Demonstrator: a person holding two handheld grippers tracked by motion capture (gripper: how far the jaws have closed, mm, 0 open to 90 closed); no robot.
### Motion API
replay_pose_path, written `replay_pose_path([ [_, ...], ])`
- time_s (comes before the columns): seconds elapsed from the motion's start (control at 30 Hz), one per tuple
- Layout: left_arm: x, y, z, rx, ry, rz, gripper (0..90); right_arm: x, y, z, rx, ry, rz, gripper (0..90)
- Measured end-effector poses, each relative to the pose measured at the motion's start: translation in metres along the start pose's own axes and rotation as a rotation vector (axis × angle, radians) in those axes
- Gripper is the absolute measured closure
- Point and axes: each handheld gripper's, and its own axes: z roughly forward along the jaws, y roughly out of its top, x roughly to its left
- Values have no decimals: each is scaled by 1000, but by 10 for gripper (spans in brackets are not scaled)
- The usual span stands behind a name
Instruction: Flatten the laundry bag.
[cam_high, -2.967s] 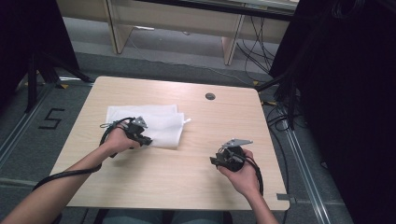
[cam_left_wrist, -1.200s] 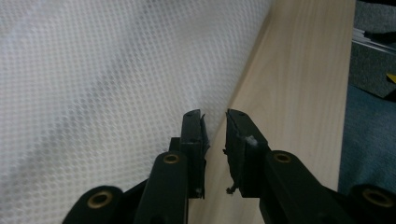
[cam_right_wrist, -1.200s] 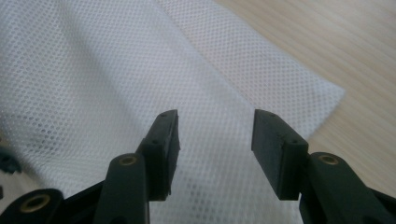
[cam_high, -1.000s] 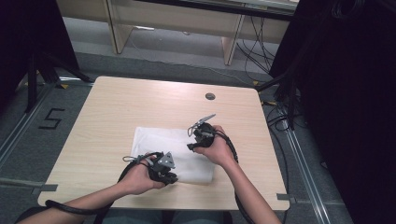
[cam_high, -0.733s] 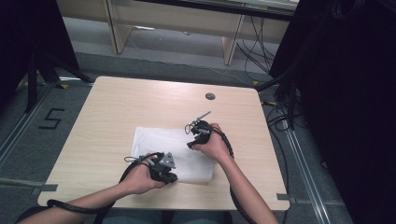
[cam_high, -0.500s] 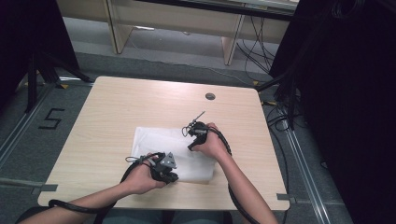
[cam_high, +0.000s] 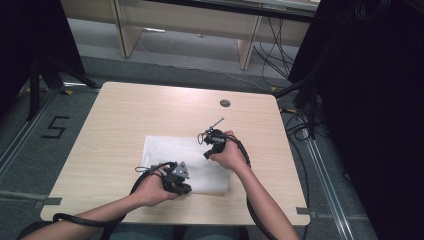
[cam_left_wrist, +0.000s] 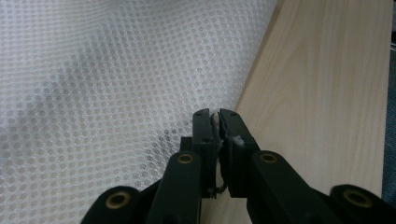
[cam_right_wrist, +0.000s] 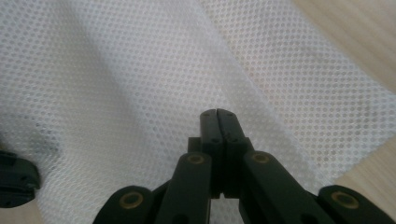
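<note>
Mesh cloth (cam_high: 187, 160) flat on tabletop (cam_high: 115, 125); left gripper (cam_left_wrist: 217, 126) jaws pinch its near edge, right gripper (cam_right_wrist: 218, 116) jaws closed empty above its middle.

One white mesh cloth (cam_high: 186, 165), one wooden table (cam_high: 125, 115) — two grippers.

white dotted mesh cloth (cam_high: 185, 162); pale wood-grain table (cam_high: 125, 120); black tongs (cam_left_wrist: 217, 135)
</note>
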Motion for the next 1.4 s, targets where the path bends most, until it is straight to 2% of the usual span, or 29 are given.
replay_pose_path([
  [0.07,0,0,0,-3,0,-2,848,1,-1,-6,-15,-6,-15,900],
  [0.1,0,0,0,-3,0,-2,848,3,-1,-9,-9,-7,-5,900],
  [0.13,0,0,0,-4,0,-3,848,2,-1,-11,-14,-3,-23,900],
  [0.2,0,0,0,-5,-1,-3,848,4,-2,-13,-11,-6,-7,900],
  [0.23,0,0,0,-5,0,-4,848,-2,0,-14,-34,-26,-20,844],
  [0.27,0,0,0,-5,0,-4,848,-2,0,-14,-34,-26,-20,844],
  [0.3,-1,-1,1,-7,1,-4,848,-8,2,-11,-35,-44,1,729],
  [0.33,-1,-1,0,-8,0,-3,848,-8,2,-11,-35,-44,1,729],
  [0.37,0,0,0,-3,2,17,848,-12,4,-5,-26,-55,-1,640],
  [0.4,0,0,0,-3,2,17,847,-12,4,-5,-26,-55,-1,640],
  [0.43,0,-1,0,-5,1,1,847,-13,4,-2,-24,-51,-1,599],
  [0.47,0,-1,0,-5,0,2,848,-14,4,4,-17,-51,28,565],
  [0.53,-1,-1,1,-9,-1,-5,848,-18,4,13,-10,-62,18,534],
  [0.57,0,-1,0,-7,0,-2,848,-18,4,13,-10,-62,18,534],
  [0.6,1,0,0,-2,3,20,848,-18,2,20,14,-50,16,538],
  [0.7,0,0,0,-4,3,16,848,-19,2,23,28,-44,6,582],
  [0.73,0,0,0,0,3,19,848,-17,2,21,32,-22,34,768],
  [0.77,0,0,0,-1,2,17,848,-17,2,21,32,-22,34,768],
  [0.8,0,0,0,-1,2,9,849,-18,3,20,37,-22,29,803],
  [0.83,0,0,0,-3,1,-2,848,-16,3,20,55,-24,1,862],
  [0.97,0,0,1,-5,2,-6,849,-14,3,17,63,-15,10,893],
  [1.07,0,0,0,0,2,0,849,-11,5,11,50,-17,-1,897],
  [1.1,0,0,0,-1,3,1,849,-8,6,4,28,-20,-18,897],
  [1.13,0,0,1,-5,3,-3,849,-6,7,1,22,-20,-12,897],
  [1.17,1,0,0,-6,4,10,849,-6,7,1,22,-20,-12,897],
  [1.2,0,0,0,-6,4,5,849,-1,8,-10,-13,-20,-18,897],
  [1.3,0,0,1,-11,0,-22,850,5,7,-25,-60,-10,-41,897],
  [1.33,0,0,1,-15,1,-24,850,9,6,-29,-67,-16,-33,897],
  [1.4,1,0,1,-14,1,-15,850,11,5,-33,-79,-8,-48,897],
])
